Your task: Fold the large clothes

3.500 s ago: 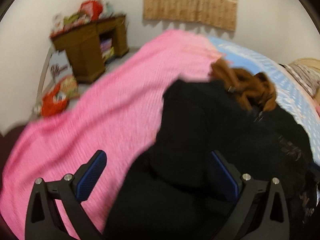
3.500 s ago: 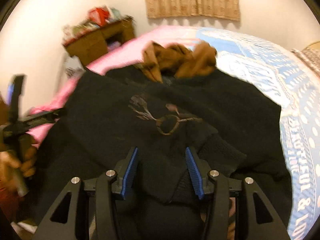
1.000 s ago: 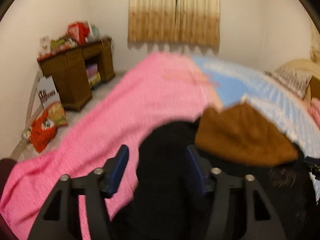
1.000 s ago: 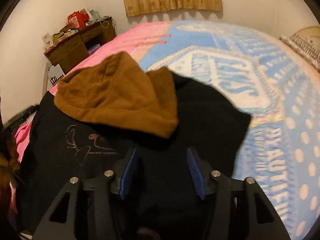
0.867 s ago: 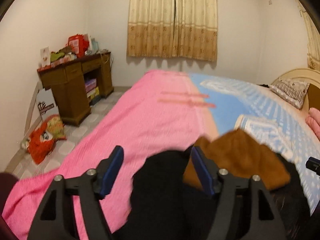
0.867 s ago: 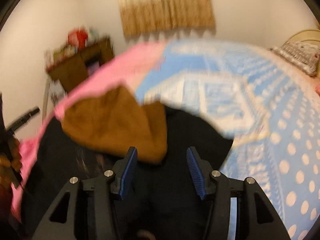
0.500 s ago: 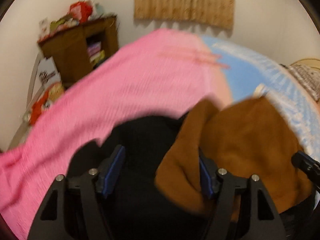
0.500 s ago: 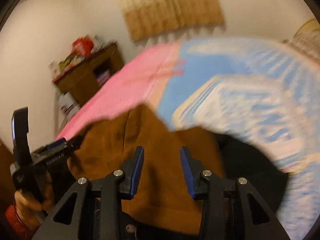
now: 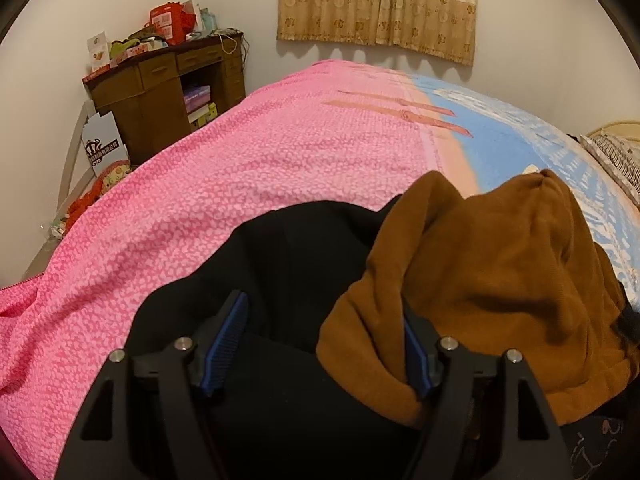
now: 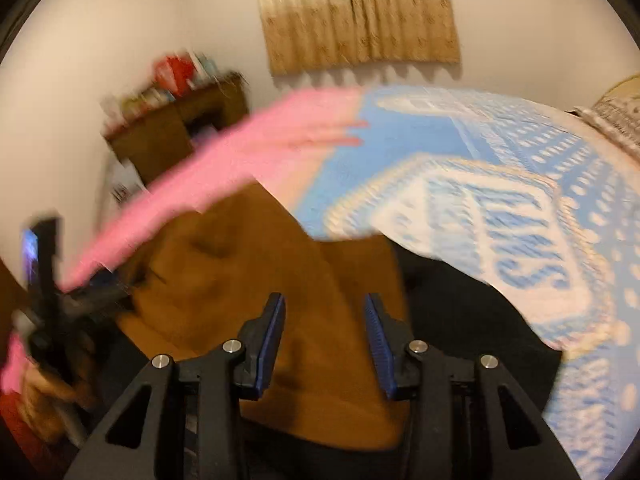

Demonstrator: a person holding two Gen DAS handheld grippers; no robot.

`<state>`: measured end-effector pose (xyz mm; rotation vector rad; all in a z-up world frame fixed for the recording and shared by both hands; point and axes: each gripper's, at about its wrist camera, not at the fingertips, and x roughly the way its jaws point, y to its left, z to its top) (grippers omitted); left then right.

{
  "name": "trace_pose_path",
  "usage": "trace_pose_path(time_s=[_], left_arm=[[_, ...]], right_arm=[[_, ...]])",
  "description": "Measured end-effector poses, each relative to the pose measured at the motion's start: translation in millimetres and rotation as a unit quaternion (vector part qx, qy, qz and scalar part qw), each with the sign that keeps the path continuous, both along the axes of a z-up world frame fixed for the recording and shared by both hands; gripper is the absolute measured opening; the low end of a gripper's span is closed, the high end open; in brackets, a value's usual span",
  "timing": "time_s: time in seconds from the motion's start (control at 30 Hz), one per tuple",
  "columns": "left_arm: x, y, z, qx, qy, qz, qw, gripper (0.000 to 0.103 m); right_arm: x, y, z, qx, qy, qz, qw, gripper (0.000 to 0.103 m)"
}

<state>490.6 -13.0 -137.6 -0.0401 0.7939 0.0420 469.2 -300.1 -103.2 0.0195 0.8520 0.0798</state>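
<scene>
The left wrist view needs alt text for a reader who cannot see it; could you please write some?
A black garment with a brown hood lies on a bed under the left gripper, whose jaws stand apart, the hood's edge draped against one. A pink blanket covers the bed beyond, with a cluttered wooden desk and curtains behind.

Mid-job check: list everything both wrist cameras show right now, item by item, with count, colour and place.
hoodie: one, black, on the bed's near part under both tongs.
hood: one, brown, lying on the hoodie.
bedspread: one, pink on the left, blue and white on the right, covering the bed.
desk: one, dark brown, by the far left wall, clutter on top.
curtain: one, beige, on the far wall.
pillow: one, patterned, far right.
left tongs: black with blue pads, jaws just opening, hoodie and hood edge between them.
right tongs: black with blue pads, over the hood, grip unclear.
</scene>
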Motion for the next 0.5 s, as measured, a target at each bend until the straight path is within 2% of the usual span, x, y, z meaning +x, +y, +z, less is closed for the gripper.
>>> trace_pose_path(time_s=[0.03,0.07,0.1,0.23,0.3,0.37,0.43,0.5], left_arm=[[-0.3,-1.4,-0.1,0.002,0.000,-0.001,1.0000,0.074],[-0.2,-2.4,-0.4,0.005,0.000,-0.001,1.0000,0.074],[1.3,-3.4,-0.4,0.007,0.000,-0.001,1.0000,0.074],[1.5,-3.3,0.6,0.002,0.001,-0.005,1.0000,0.074],[-2.8,3.2,5.7,-0.022,-0.004,-0.015,0.9996,0.074],[-17.0,13.6,20.0,-0.051,-0.010,-0.043,0.9977,0.074],[-47.2,27.6,40.8,-0.077,-0.037,-0.076,0.9934,0.074],[-86.5,41.7,61.0,-0.072,-0.069,-0.109,0.9890,0.075]], right_arm=[[2.4,-4.1,-11.9,0.002,0.011,0.006,1.000,0.043],[-2.1,-9.6,-15.1,0.014,-0.020,0.014,1.000,0.044],[-0.8,-12.7,-15.5,0.022,-0.018,0.013,1.000,0.044],[2.2,-6.1,-15.2,-0.015,-0.024,0.009,1.000,0.046],[-3.0,-6.0,-8.8,-0.020,-0.023,0.002,1.000,0.046],[-29.9,-9.6,13.1,-0.021,-0.048,-0.026,0.998,0.046],[-74.4,-21.7,50.7,0.007,-0.105,-0.030,0.994,0.046],[-124.6,-34.8,84.8,0.012,-0.153,-0.035,0.988,0.047]])
